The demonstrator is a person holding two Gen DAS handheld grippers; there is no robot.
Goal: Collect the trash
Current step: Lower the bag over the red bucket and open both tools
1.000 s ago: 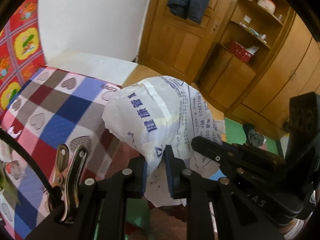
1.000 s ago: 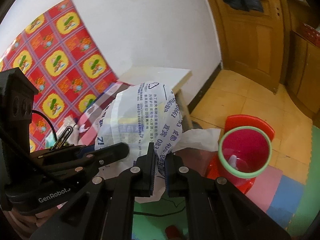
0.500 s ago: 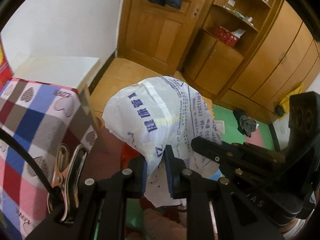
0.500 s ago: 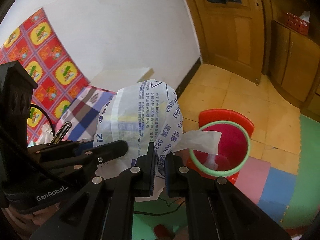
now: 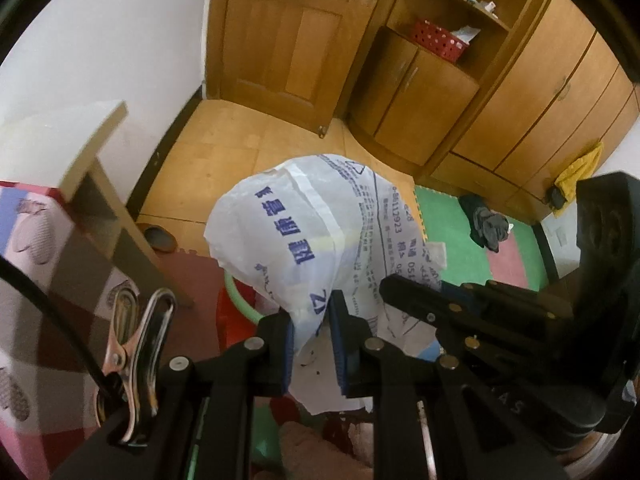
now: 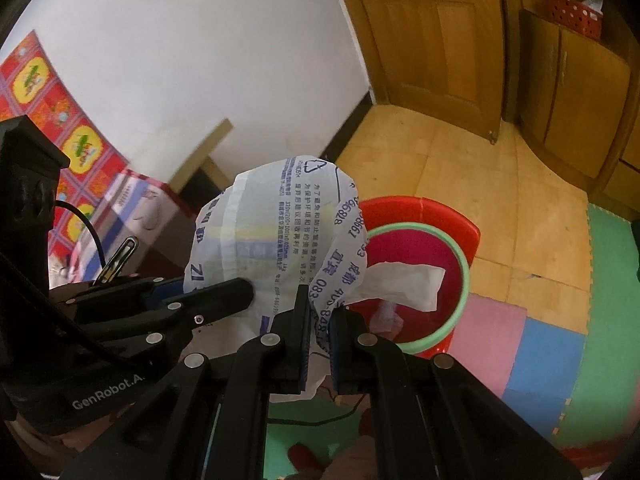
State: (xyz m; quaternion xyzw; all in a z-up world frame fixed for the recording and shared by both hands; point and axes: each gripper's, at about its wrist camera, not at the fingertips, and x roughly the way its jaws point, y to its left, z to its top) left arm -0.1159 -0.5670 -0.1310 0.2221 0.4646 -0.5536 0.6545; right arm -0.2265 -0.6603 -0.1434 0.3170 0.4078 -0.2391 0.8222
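At the centre of both wrist views, the white printed bag [image 5: 304, 240] hangs pinched between the closed left gripper [image 5: 310, 344] and right gripper [image 6: 320, 340], beside the green-rimmed red bin [image 6: 440, 240], so it seems ready for lining up over that rim.

Both wrist cameras sit just behind their own claws, angled steeply floorward and very close, each catching the white printed bag [image 5: 320, 236] [image 6: 280, 232] straight ahead, the other claw alongside, and, probably, the same wooden door [image 5: 288, 36] [image 6: 436, 40] beyond.
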